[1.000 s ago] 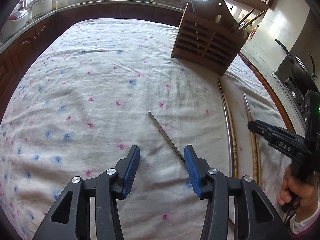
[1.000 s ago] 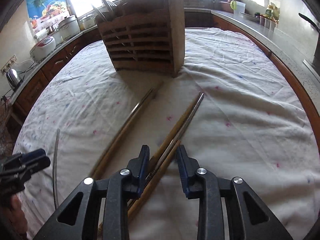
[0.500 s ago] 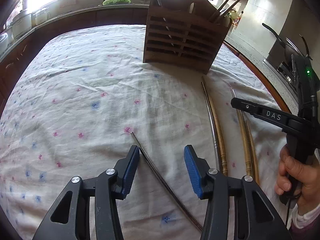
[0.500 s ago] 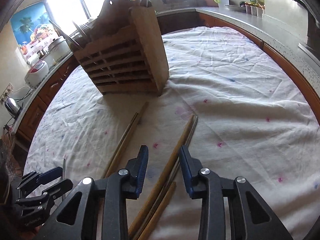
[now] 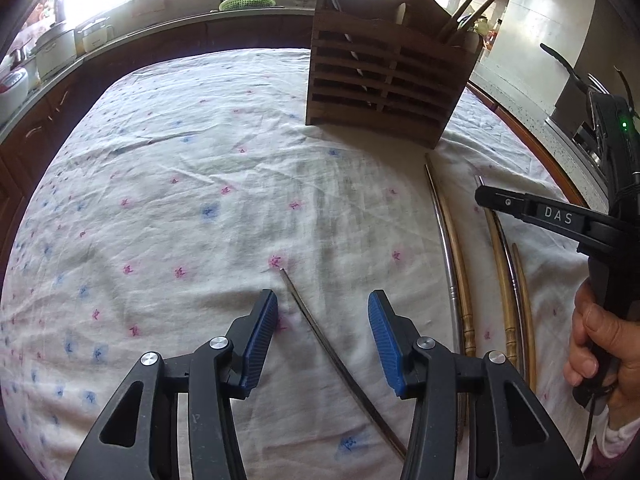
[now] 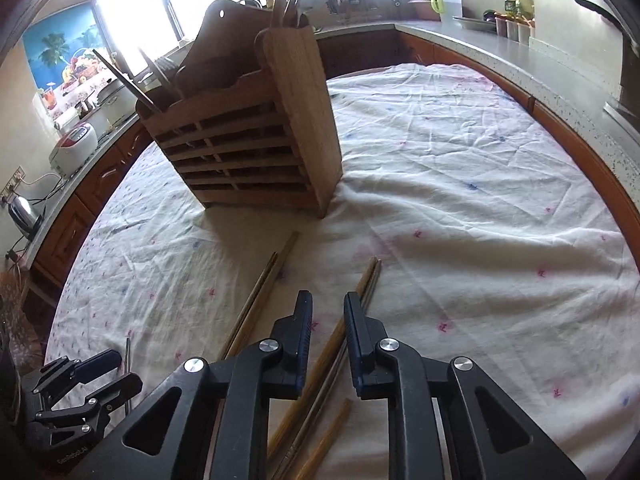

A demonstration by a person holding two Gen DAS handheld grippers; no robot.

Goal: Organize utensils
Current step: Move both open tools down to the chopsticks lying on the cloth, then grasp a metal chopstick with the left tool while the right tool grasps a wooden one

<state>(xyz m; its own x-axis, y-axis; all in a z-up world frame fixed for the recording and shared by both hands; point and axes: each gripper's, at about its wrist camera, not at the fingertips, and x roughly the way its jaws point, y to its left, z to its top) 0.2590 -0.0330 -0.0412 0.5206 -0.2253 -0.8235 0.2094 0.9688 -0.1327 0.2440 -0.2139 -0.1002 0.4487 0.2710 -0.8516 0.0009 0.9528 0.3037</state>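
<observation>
A wooden slatted utensil holder stands on the flowered cloth, with several utensils in it; it also shows in the right wrist view. A thin metal chopstick lies between the fingers of my open left gripper. Wooden and metal chopsticks lie to the right in two pairs. My right gripper is open, narrowly, with a wooden chopstick and a metal one passing between its fingers on the cloth. Another pair lies to its left.
The white flowered tablecloth covers a round table. Kitchen counters ring the table, with rice cookers, a kettle and jars. The left gripper shows at the lower left of the right wrist view.
Both grippers have moved closer to the holder. The thin metal chopstick now lies between the left fingers. The right fingers have narrowed around the chopstick pair.
</observation>
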